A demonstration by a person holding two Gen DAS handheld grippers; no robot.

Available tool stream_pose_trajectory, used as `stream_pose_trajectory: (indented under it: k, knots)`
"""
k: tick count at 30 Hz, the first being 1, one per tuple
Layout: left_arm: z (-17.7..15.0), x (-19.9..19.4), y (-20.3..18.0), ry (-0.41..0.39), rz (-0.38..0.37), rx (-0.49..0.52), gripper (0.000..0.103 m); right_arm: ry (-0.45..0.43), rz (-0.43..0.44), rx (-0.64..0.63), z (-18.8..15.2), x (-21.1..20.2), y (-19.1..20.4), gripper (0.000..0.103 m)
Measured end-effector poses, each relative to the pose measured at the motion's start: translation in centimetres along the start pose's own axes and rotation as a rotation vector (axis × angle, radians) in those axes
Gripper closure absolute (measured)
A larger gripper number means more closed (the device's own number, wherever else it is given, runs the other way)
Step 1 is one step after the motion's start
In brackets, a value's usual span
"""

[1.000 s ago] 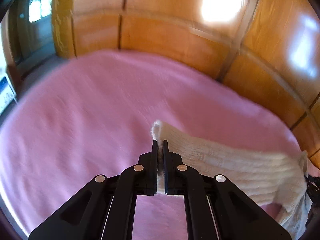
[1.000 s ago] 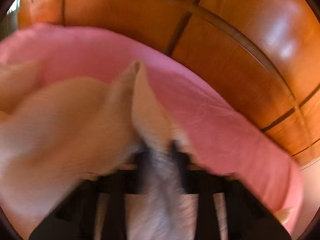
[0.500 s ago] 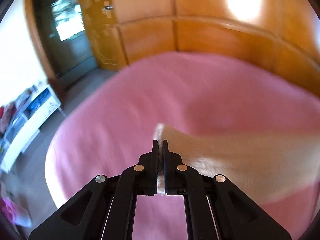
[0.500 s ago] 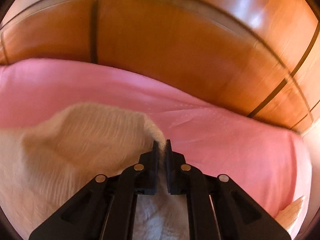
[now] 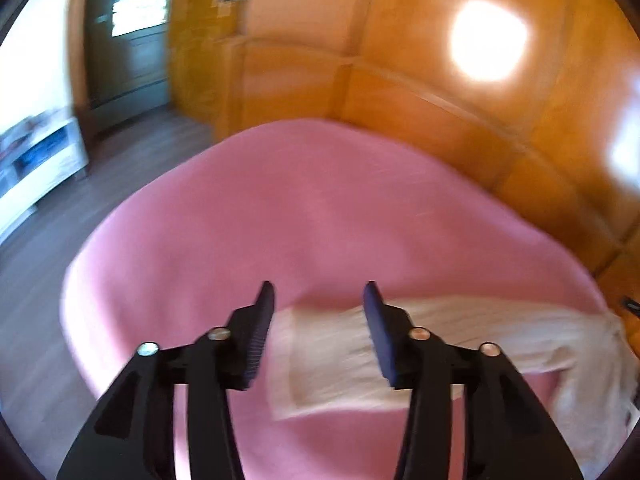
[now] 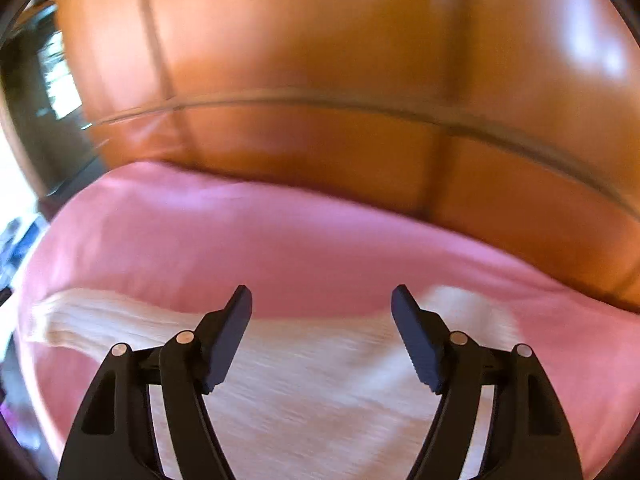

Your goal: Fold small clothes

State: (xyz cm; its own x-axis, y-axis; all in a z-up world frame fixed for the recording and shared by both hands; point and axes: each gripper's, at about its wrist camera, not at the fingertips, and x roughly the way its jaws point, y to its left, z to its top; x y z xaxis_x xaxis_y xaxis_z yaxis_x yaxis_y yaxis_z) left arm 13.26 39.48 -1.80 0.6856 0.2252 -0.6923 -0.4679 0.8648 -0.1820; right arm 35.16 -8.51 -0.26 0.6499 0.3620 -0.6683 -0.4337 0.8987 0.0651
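A cream knitted garment lies flat on the pink bed cover. In the left wrist view its left end, a sleeve, lies under my left gripper, which is open and empty above it. In the right wrist view the garment spreads wide below my right gripper, also open and empty, with a sleeve stretching to the left. Both views are motion-blurred.
A glossy wooden panelled wall runs along the far side of the bed. In the left wrist view the bed's left edge drops to a dark floor, with a doorway and a white shelf beyond.
Both grippers were shut on the garment's edges and carried it; now both have opened and let it go, and it lies spread on the bed.
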Motion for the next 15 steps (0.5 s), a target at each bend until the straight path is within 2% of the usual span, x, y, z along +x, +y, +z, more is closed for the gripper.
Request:
stream_pose_trajectory:
  k: [2,3,5,6,8,9,13,15]
  knots:
    - [0.7,1.4,-3.5,0.029,-0.09,0.098,0.056,0.085,0.04,-0.017,0.4,3.1,1.2,0.031]
    - [0.9,2.6,-6.4,0.053,-0.142,0.181,0.056,0.119,0.053,-0.017,0.9,4.3,1.6,0.031]
    - [0.7,4.9,-10.5,0.097,-0.198,0.298,0.056,0.218,0.062,-0.022,1.0,7.4,1.8,0.031]
    - [0.4,6.1,-12.4,0.121,-0.21,0.345,0.056,0.252,0.057,-0.028,0.5,7.9,3.2,0.031]
    - [0.1,7.7,-14.9,0.151,-0.227,0.405,0.056,0.318,0.065,-0.049,-0.3,8.9,3.2,0.031]
    - [-0.4,9.0,-16.3,0.189,-0.257,0.442,0.056,0.325,0.072,-0.058,-0.7,8.8,3.5,0.031]
    - [-2.8,11.7,-19.4,0.273,-0.289,0.564,0.056,0.341,0.112,-0.104,-2.4,7.2,3.4,0.031]
    - [-2.7,12.8,-19.9,0.281,-0.285,0.603,0.057,0.339,0.114,-0.139,-3.4,6.5,3.7,0.037]
